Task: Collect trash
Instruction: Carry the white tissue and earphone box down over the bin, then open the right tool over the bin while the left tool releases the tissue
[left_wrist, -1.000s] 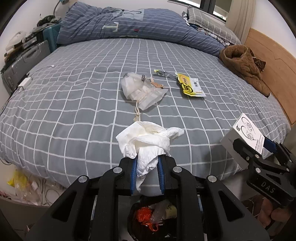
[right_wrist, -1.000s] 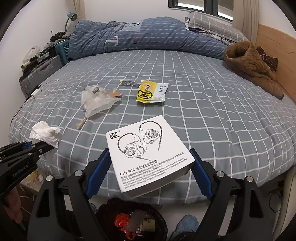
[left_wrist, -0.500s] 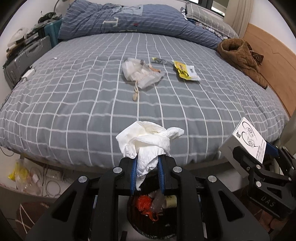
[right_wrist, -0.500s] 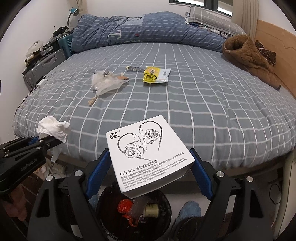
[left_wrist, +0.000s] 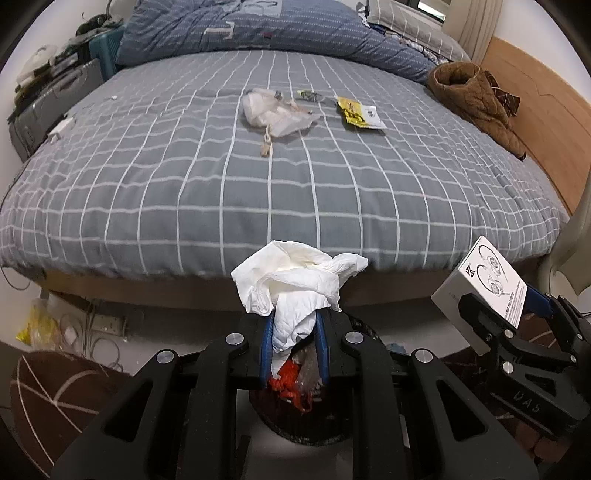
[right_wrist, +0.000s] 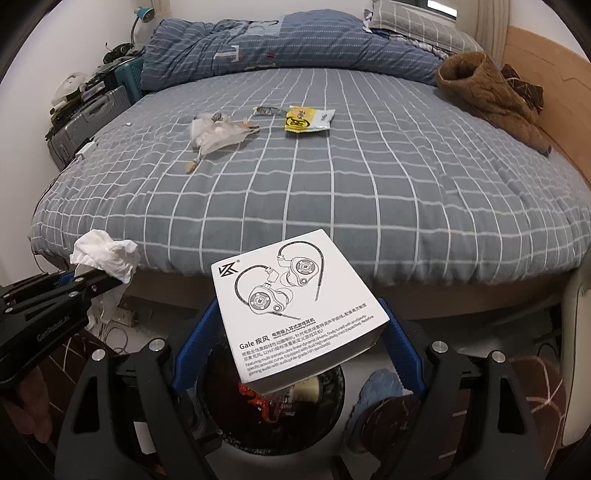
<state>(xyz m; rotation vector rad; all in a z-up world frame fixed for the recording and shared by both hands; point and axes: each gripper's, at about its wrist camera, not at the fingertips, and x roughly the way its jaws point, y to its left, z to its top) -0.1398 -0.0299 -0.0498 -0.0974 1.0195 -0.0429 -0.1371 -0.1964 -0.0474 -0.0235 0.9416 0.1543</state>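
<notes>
My left gripper (left_wrist: 293, 334) is shut on a crumpled white tissue (left_wrist: 295, 280) and holds it above a black trash bin (left_wrist: 295, 417) on the floor. My right gripper (right_wrist: 295, 332) is shut on a white earphone box (right_wrist: 295, 306) above the same bin (right_wrist: 273, 406). The box also shows at the right of the left wrist view (left_wrist: 484, 284). On the bed lie a clear plastic bag (left_wrist: 275, 112), a yellow sachet (left_wrist: 360, 112) and a small wrapper (left_wrist: 310, 96).
The bed (left_wrist: 184, 166) has a grey checked cover, a blue duvet (left_wrist: 258, 29) at the back and a brown jacket (left_wrist: 476, 99) at the right. A suitcase (left_wrist: 40, 110) stands left. Cables and a power strip (left_wrist: 103, 325) lie under the bed's edge.
Both grippers have drawn back from the bed and lowered, each with its load. The bin is now more fully under them.
</notes>
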